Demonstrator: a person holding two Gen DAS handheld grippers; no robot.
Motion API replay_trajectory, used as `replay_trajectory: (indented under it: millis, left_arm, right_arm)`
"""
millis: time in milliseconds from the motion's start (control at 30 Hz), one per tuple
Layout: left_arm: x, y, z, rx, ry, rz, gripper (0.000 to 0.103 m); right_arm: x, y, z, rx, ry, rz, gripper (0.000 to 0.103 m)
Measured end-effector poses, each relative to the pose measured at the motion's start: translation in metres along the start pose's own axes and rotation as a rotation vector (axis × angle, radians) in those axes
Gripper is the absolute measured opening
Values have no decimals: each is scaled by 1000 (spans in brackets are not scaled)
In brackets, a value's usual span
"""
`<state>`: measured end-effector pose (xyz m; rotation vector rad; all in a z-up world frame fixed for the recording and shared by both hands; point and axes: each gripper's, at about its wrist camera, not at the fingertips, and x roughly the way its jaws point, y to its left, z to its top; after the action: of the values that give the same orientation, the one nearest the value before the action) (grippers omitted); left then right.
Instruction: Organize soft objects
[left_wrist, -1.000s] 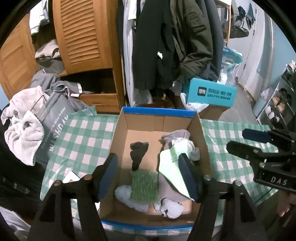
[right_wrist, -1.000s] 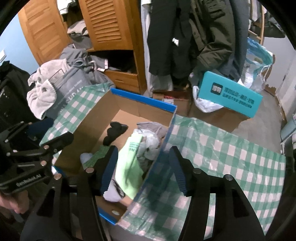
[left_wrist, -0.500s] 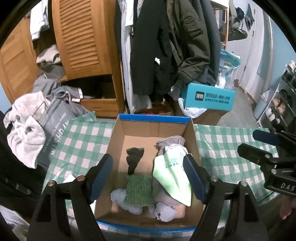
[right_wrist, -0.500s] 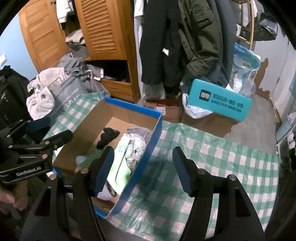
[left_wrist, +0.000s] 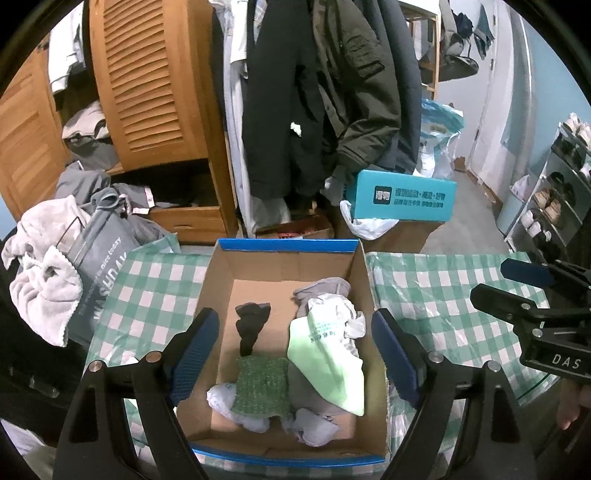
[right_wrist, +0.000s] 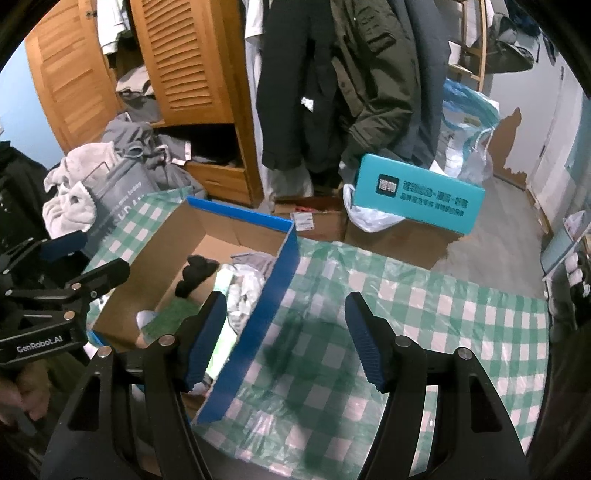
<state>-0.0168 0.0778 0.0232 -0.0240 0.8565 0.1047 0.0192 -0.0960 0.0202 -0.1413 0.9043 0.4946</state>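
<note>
- Left wrist view: left gripper (left_wrist: 295, 343) hung over the cardboard box (left_wrist: 288, 245), jaws wide apart and just been opening further, nothing between them. Socks lay in the box: black sock (left_wrist: 251, 325), green knit sock (left_wrist: 264, 386), pale green sock (left_wrist: 325, 365) with unreadable print. Right gripper (left_wrist: 517, 284) read "DAS". Grey bag (left_wrist: 99, 273) read "WASHDAY".
- Right wrist view: right gripper (right_wrist: 284, 336) jaws parted, empty, over the box's blue wall and checked tablecloth (right_wrist: 424, 325). Left gripper read "GenRobot.AI". Teal box (right_wrist: 417, 195) text too small.
</note>
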Motion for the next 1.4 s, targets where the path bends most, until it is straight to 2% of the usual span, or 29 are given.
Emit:
replay_trajectory:
  millis: [333, 567, 1400]
  left_arm:
    - [0, -8, 0, 17, 4, -5, 86]
    - [7, -11, -3, 26, 35, -11, 86]
    - [4, -8, -3, 20, 36, 2, 86]
  right_arm:
    - [-2, -7, -2, 10, 0, -5, 66]
    - [-3, -7, -2, 9, -2, -6, 66]
    - [-6, -9, -1, 8, 1, -13, 66]
